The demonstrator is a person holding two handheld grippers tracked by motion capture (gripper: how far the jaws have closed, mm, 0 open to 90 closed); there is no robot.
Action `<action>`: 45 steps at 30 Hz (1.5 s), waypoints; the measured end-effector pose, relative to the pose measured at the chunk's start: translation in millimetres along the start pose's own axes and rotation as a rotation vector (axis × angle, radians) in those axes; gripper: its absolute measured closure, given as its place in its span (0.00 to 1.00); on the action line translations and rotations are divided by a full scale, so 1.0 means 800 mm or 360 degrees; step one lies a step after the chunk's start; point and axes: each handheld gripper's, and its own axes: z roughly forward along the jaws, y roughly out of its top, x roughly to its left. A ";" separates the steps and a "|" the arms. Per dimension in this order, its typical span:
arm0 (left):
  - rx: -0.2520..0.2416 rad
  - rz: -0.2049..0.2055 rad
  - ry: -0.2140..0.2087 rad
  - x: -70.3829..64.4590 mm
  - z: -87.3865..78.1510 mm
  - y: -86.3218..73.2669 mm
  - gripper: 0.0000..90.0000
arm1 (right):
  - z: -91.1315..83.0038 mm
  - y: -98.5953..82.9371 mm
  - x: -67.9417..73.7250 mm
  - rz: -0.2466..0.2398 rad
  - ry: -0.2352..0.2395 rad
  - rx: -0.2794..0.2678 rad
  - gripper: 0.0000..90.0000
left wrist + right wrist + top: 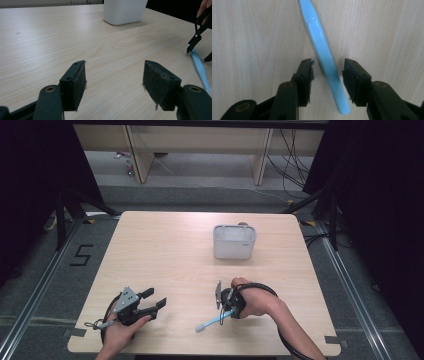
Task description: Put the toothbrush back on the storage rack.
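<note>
So the light blue toothbrush (pixel 325 56) is lying flat on the tabletop (pixel 165 250), close to the near edge and a bit right of the middle. In the high view its handle runs at a slant, with the far tip pointing toward the near-left corner and the other end tucked under the right gripper (pixel 226 306). In the right gripper view it's a slim ribbed handle that flattens out at the top, and it runs between the two black jaws from the bottom up.

The right gripper is pointed straight down over it, jaws spread with one on either side of the handle. There's a sliver of wood showing on both sides, so the pads (pixel 308 75) aren't pressing the plastic; it's straddling the handle, not gripping it. The person's right hand (pixel 257 301) is wrapped around the gripper body, with the cable looping back off the near edge.

The left gripper (pixel 114 85) sits low near the near-left corner, well apart from the toothbrush, jaws wide apart with nothing between them, just bare wood. From its own view you can see the right gripper's tips over at the right.

Farther out, a white rectangular container (pixel 234 241) stands upright toward the far-right part of the tabletop, well away from both grippers.
</note>
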 end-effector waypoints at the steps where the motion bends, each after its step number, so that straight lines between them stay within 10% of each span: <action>1: -0.0001 -0.0002 -0.0001 0.000 0.000 0.000 0.38 | 0.000 0.001 0.001 0.0025 0.0009 0.0008 0.67; 36: -0.0001 -0.0001 -0.0007 0.000 0.000 0.000 0.38 | 0.005 0.003 0.000 0.0037 0.0048 0.0013 0.88; 45: -0.0003 -0.0005 -0.0008 -0.001 0.001 0.000 0.38 | -0.001 -0.002 0.002 0.0167 0.0068 0.0012 0.88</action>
